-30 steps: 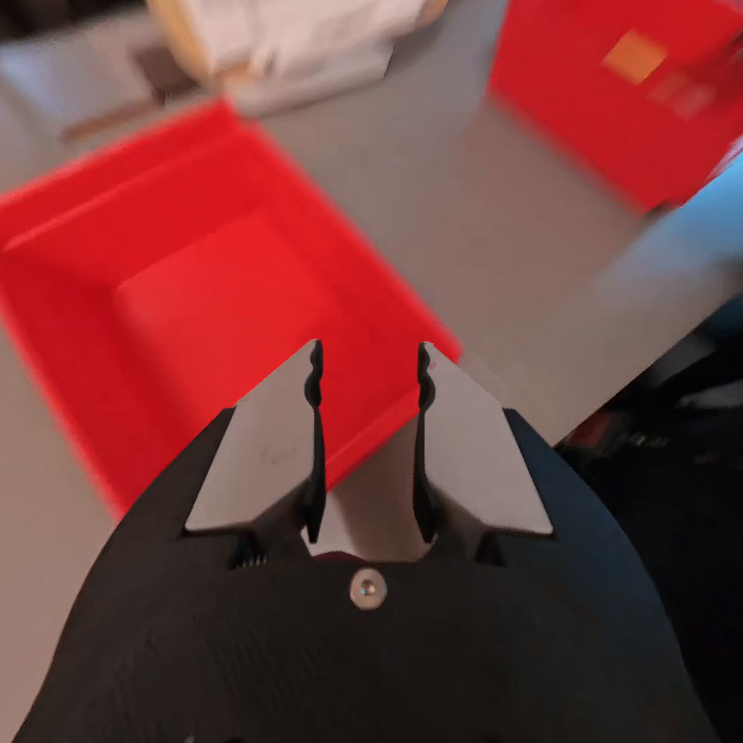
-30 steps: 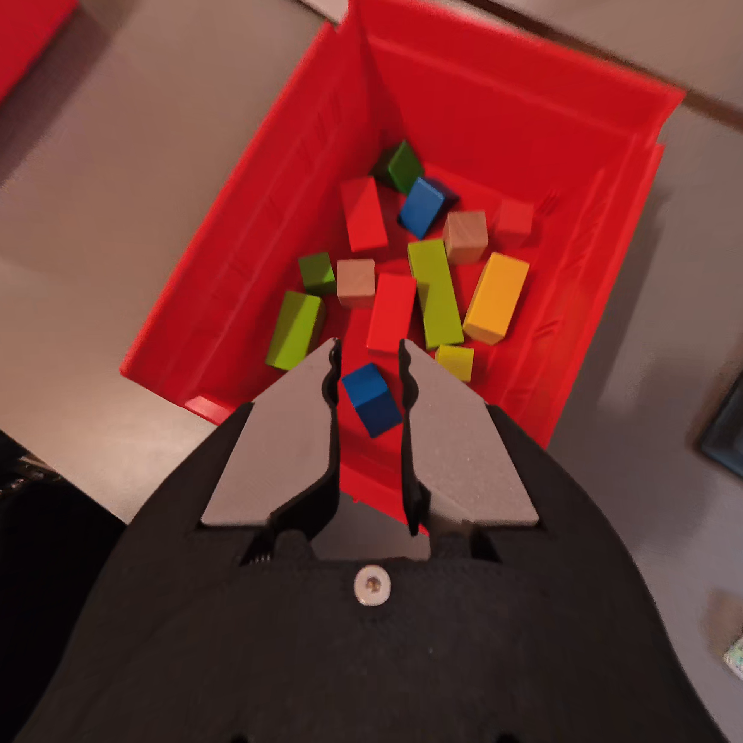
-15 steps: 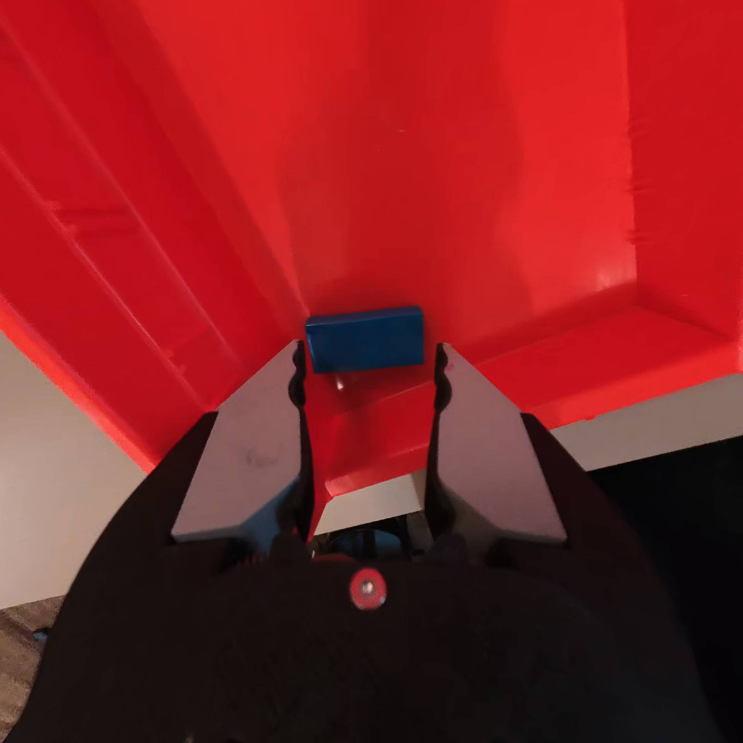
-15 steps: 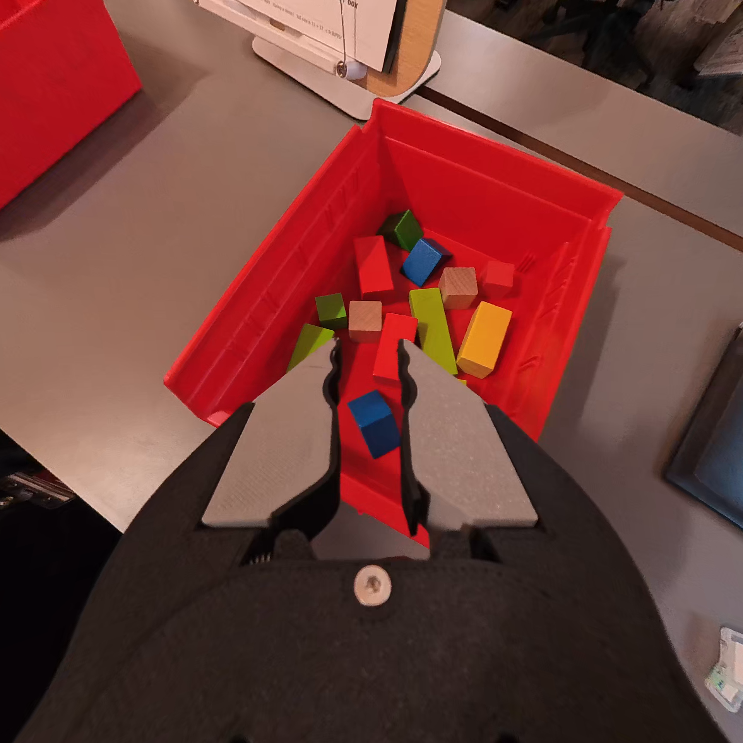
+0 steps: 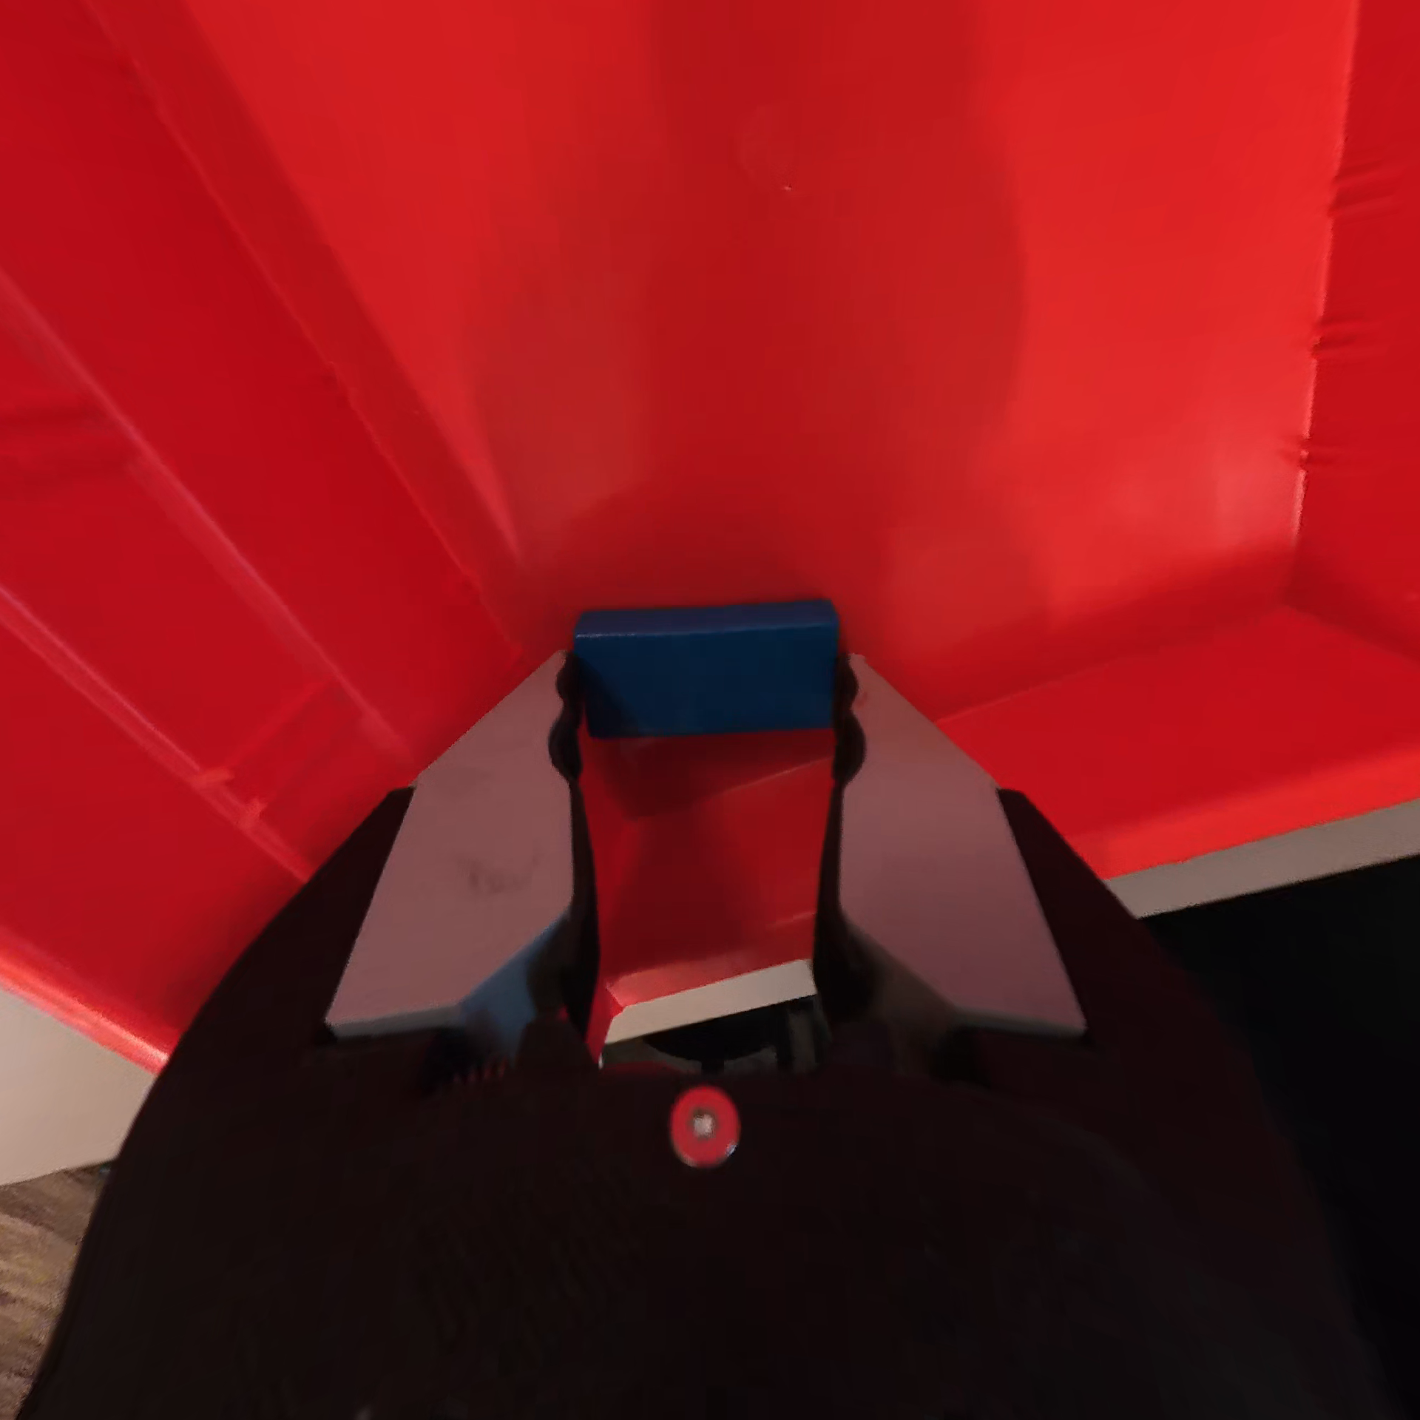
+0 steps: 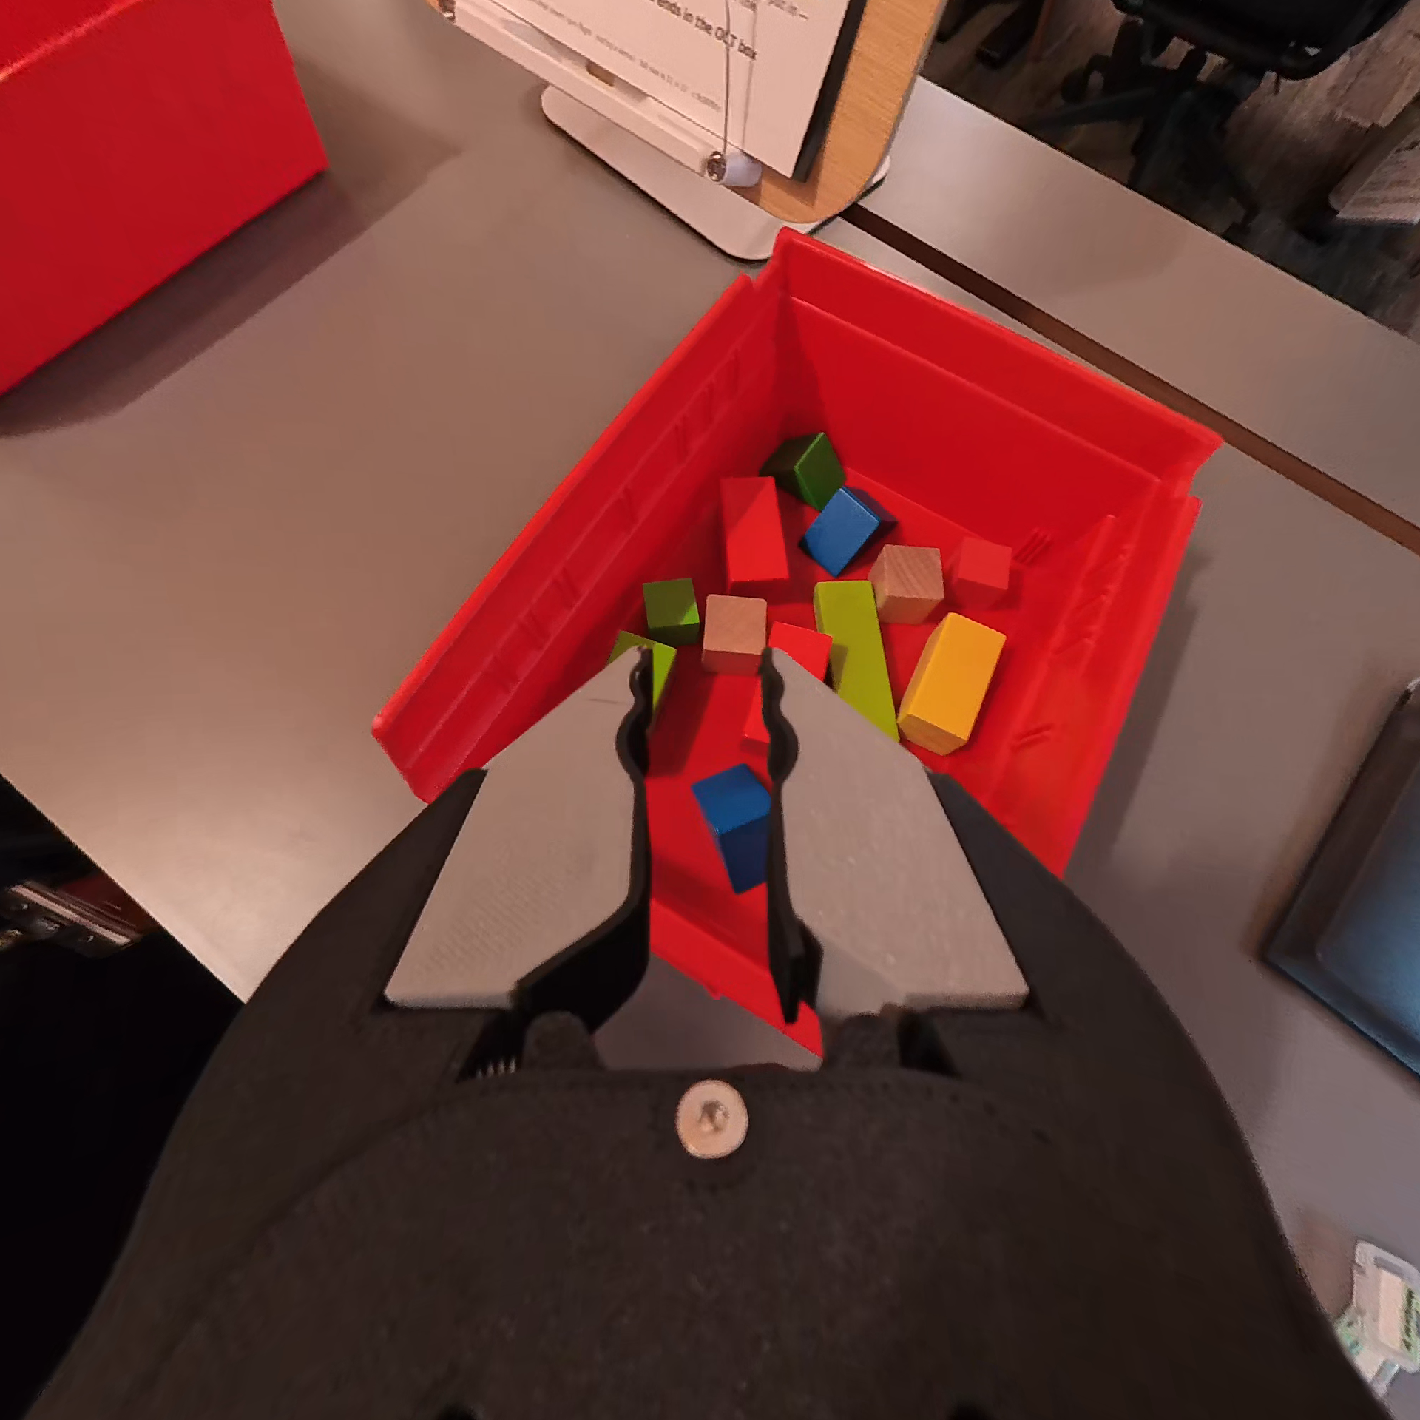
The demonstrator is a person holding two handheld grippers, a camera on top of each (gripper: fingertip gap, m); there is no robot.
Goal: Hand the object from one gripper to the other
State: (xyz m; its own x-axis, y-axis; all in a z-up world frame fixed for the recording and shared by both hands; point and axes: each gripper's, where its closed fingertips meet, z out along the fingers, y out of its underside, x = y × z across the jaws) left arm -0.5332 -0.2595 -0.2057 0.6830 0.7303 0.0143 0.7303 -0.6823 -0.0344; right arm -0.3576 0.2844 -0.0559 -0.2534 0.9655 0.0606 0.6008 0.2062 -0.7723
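In the left wrist view, my left gripper (image 5: pixel 705 691) is deep inside a red bin (image 5: pixel 999 307). A long dark blue block (image 5: pixel 703 672) lies crosswise on the bin floor, right between my fingertips. The pads stand close at its two ends, and I see no squeeze on it. In the right wrist view, my right gripper (image 6: pixel 705 661) hovers above another red bin (image 6: pixel 553 553) with its fingers a narrow gap apart and nothing between them. A small blue cube (image 6: pixel 734 826) shows through that gap but lies on the bin floor below.
The right bin holds several loose blocks: red, green, yellow (image 6: pixel 953 684), blue and plain wood. A second red bin (image 6: pixel 131 154) stands at the far left of the grey table (image 6: pixel 307 461). A paper stand (image 6: pixel 691 77) is behind, and a dark flat object (image 6: pixel 1368 884) lies at the right. The grippers' ends are close to 60 centimeters from one another. To the small blue cube (image 6: pixel 734 826): right tips about 15 centimeters, left tips about 60 centimeters.
My left gripper spread wider, dropped into the red bin and slid forward until the blue block came between its fingertips. My right gripper rose away from its bin, its jaw spread unchanged.
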